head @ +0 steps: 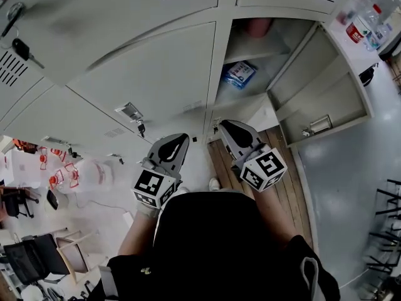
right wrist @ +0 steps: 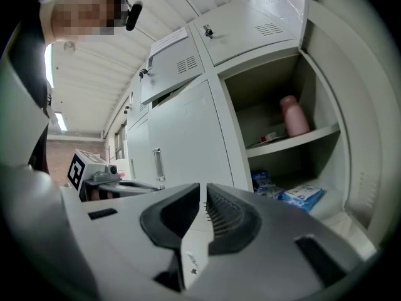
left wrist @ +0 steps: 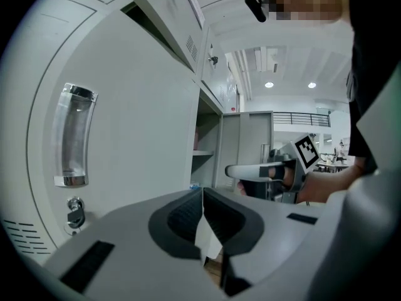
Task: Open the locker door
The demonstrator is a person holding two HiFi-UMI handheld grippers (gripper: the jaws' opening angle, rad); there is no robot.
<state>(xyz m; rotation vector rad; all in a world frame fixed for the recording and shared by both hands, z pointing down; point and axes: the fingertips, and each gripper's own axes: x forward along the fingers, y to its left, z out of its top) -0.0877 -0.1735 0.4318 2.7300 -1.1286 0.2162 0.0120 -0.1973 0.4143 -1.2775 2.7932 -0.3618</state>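
Observation:
The open locker (head: 263,61) is at the upper middle of the head view, its door (head: 326,96) swung out to the right. Inside lie a blue packet (head: 240,74) and a pink bottle (right wrist: 292,115) on the shelf. My right gripper (head: 222,125) is shut and empty, just below the open compartment's lower left corner. My left gripper (head: 182,137) is beside it, shut and empty, facing the closed door (head: 150,74) to the left. In the left gripper view that door's clear handle (left wrist: 74,137) and keyed lock (left wrist: 75,213) are at the left.
Keys (head: 22,49) hang from a locker at the upper left. Plastic bottles (head: 366,24) stand at the upper right. A strip of wooden flooring (head: 285,190) runs under the open door. Chairs (head: 37,256) and bottled water (head: 62,174) are at the lower left.

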